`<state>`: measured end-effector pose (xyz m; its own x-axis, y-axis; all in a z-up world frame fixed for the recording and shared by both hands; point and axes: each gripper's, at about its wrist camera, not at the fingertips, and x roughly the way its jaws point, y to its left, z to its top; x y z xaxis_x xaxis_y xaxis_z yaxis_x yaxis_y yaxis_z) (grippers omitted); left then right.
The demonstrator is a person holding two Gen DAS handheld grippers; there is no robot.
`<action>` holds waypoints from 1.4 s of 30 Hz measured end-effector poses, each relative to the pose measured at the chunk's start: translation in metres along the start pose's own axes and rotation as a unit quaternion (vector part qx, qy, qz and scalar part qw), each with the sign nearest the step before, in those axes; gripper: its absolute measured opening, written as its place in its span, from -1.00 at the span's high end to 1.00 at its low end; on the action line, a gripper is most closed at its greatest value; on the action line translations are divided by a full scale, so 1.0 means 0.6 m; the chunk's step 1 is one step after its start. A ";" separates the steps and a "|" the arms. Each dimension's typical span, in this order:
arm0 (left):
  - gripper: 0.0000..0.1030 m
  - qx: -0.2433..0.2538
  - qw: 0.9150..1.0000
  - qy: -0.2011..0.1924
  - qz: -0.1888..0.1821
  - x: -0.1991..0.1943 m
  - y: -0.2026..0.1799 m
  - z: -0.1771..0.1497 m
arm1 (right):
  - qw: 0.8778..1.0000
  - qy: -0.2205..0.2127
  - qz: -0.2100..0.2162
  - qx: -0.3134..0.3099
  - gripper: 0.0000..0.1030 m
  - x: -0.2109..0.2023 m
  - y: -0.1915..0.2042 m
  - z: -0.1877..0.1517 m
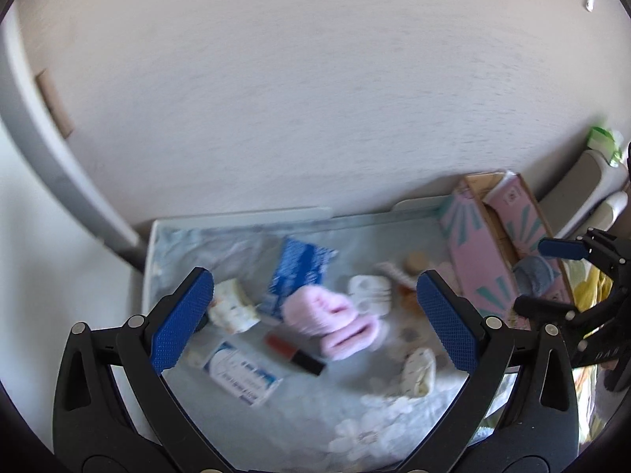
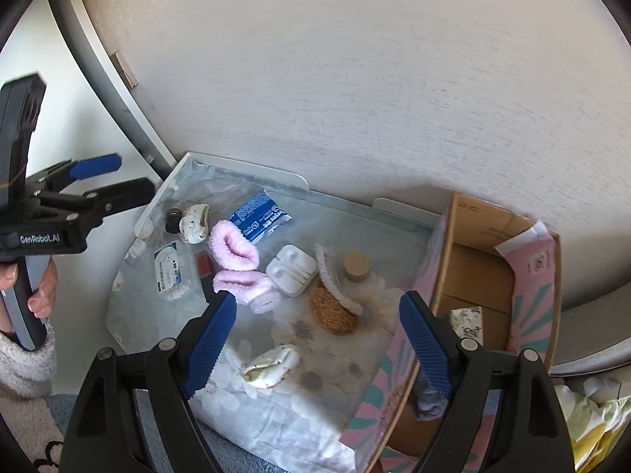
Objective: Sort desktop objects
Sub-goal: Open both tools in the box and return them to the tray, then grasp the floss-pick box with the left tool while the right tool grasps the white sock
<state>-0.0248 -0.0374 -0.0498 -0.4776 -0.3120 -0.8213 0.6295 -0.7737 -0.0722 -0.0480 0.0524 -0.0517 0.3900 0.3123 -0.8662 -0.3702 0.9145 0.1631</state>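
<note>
A small table with a floral cloth (image 2: 315,406) holds scattered items: pink fuzzy socks (image 2: 236,254) (image 1: 331,317), a blue packet (image 2: 262,216) (image 1: 297,274), a white earphone case (image 2: 291,270), a brush (image 2: 335,280), a cream spotted sock (image 2: 272,360) (image 1: 420,370), another cream sock (image 2: 194,222), a white-blue box (image 2: 169,272) (image 1: 242,372) and a red-black stick (image 1: 294,352). My left gripper (image 1: 311,321) is open and empty above the socks. My right gripper (image 2: 315,345) is open and empty by the pink cardboard box (image 2: 489,276). A grey sock (image 2: 428,398) lies inside the box.
A white wall stands right behind the table. A cork-topped jar (image 2: 356,266) and a brown round pad (image 2: 331,311) sit mid-table. A small dark bottle (image 2: 172,218) is at the far left. A patterned item (image 2: 467,321) lies in the box. Yellow cloth (image 2: 591,429) lies at right.
</note>
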 end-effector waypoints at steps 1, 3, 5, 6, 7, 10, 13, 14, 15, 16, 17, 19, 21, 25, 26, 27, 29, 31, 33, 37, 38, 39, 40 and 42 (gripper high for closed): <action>-0.99 -0.006 1.000 0.002 0.003 0.000 0.011 -0.006 | 1.000 0.001 0.000 0.000 -0.59 0.004 0.004 0.002; -0.99 -0.018 1.000 0.005 0.009 0.000 0.032 -0.017 | 1.000 0.002 -0.001 0.001 -0.59 0.008 0.009 0.004; -0.99 -0.030 0.999 0.008 0.017 -0.001 0.052 -0.029 | 1.000 0.001 -0.002 0.005 -0.59 0.012 0.012 0.005; -0.99 -0.037 0.999 0.009 0.022 -0.003 0.065 -0.036 | 1.000 -0.001 -0.002 0.009 -0.59 0.014 0.013 0.005; -0.99 -0.044 0.999 0.009 0.028 -0.005 0.078 -0.044 | 1.000 0.000 0.000 0.012 -0.59 0.016 0.014 0.005; -0.99 -0.063 0.997 0.012 0.045 -0.005 0.108 -0.065 | 0.999 0.006 0.015 0.030 -0.59 0.024 0.016 0.001; -0.99 -0.081 0.995 0.019 0.063 0.003 0.131 -0.096 | 0.998 0.005 0.027 0.051 -0.59 0.036 0.021 -0.007; -0.99 -0.091 0.994 0.025 0.064 0.009 0.139 -0.111 | 0.998 0.005 0.027 0.055 -0.59 0.040 0.024 -0.011; -0.99 -0.098 0.993 0.029 0.062 0.013 0.143 -0.121 | 0.998 0.006 0.029 0.058 -0.59 0.045 0.028 -0.015; -0.99 -0.107 0.992 0.035 0.059 0.020 0.148 -0.132 | 0.998 0.008 0.033 0.060 -0.59 0.052 0.035 -0.021; -0.99 -0.116 0.991 0.044 0.055 0.028 0.153 -0.144 | 0.998 0.010 0.034 0.061 -0.59 0.059 0.043 -0.027; -0.99 -0.134 0.988 0.062 0.054 0.049 0.158 -0.166 | 0.998 0.014 0.032 0.054 -0.59 0.073 0.060 -0.041; -0.99 -0.150 0.984 0.077 0.058 0.069 0.158 -0.187 | 0.998 0.018 0.020 0.050 -0.59 0.090 0.075 -0.056; -0.99 -0.181 0.975 0.095 0.082 0.113 0.151 -0.224 | 0.996 0.027 0.004 0.081 -0.59 0.132 0.082 -0.096; -0.99 -0.191 0.973 0.100 0.086 0.126 0.152 -0.230 | 0.995 0.031 0.000 0.092 -0.59 0.142 0.081 -0.106; -0.99 -0.200 0.970 0.107 0.086 0.138 0.153 -0.235 | 0.994 0.035 -0.002 0.102 -0.59 0.151 0.081 -0.114; -0.99 -0.218 0.965 0.118 0.087 0.162 0.158 -0.242 | 0.991 0.046 0.001 0.126 -0.59 0.170 0.078 -0.129; -0.98 -0.226 0.962 0.121 0.094 0.178 0.162 -0.246 | 0.989 0.057 0.009 0.139 -0.60 0.183 0.076 -0.139; -0.99 -0.234 0.959 0.125 0.099 0.191 0.166 -0.247 | 0.988 0.070 0.004 0.137 -0.59 0.193 0.079 -0.144; -0.99 -0.255 0.954 0.124 0.101 0.202 0.169 -0.244 | 0.988 0.090 -0.016 0.124 -0.59 0.206 0.081 -0.148; -0.99 -0.257 0.953 0.126 0.105 0.205 0.167 -0.244 | 0.988 0.094 -0.019 0.123 -0.59 0.209 0.080 -0.149; -0.98 -0.256 0.952 0.128 0.108 0.207 0.166 -0.244 | 0.987 0.099 -0.022 0.123 -0.59 0.212 0.078 -0.150; -0.98 -0.255 0.952 0.131 0.111 0.210 0.164 -0.244 | 0.987 0.103 -0.023 0.124 -0.59 0.216 0.076 -0.151; -0.93 -0.258 0.951 0.133 0.110 0.212 0.162 -0.246 | 0.986 0.109 -0.023 0.123 -0.59 0.221 0.071 -0.152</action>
<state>0.0659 -0.0713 -0.2449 -0.1707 -0.2307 -0.9579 0.9459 -0.3106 -0.0938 -0.0887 0.1096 -0.2028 0.2015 0.2320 -0.9516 -0.1297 0.9693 0.2088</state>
